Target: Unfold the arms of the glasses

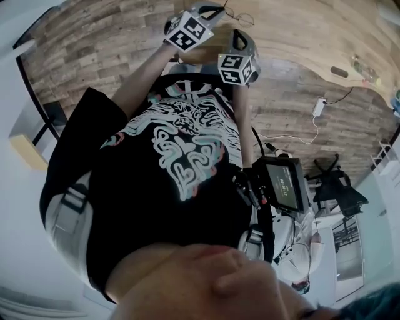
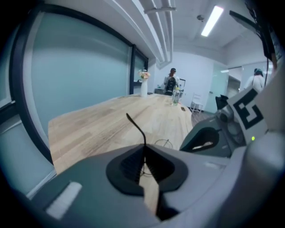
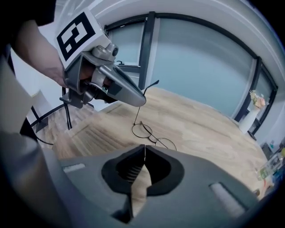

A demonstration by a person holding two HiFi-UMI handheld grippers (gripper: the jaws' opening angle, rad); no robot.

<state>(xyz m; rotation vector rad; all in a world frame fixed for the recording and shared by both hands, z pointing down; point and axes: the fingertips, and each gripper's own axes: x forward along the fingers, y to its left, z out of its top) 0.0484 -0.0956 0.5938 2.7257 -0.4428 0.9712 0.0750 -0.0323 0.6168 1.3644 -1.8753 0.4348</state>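
Thin wire glasses [image 3: 153, 137] with round lenses rest on the wooden table [image 3: 209, 129]. One arm [image 3: 137, 113] rises from the frame, and my left gripper [image 3: 141, 101] is shut on it just below its curved tip. In the left gripper view that arm [image 2: 136, 127] sticks up out of the shut left gripper [image 2: 144, 153], with a lens [image 2: 163, 144] beyond. My right gripper [image 3: 144, 153] hangs shut just short of the lenses, and I see nothing between its pads. In the head view both grippers, left [image 1: 215, 11] and right [image 1: 240, 39], hover beside the glasses [image 1: 242, 17].
The table edge [image 1: 294, 59] curves to the right of the grippers. A white vase with flowers [image 2: 143, 84] and bottles [image 2: 175, 97] stand at the far end. A cable and power strip [image 1: 319, 107] lie on the floor, with a chair [image 1: 337, 187] beyond.
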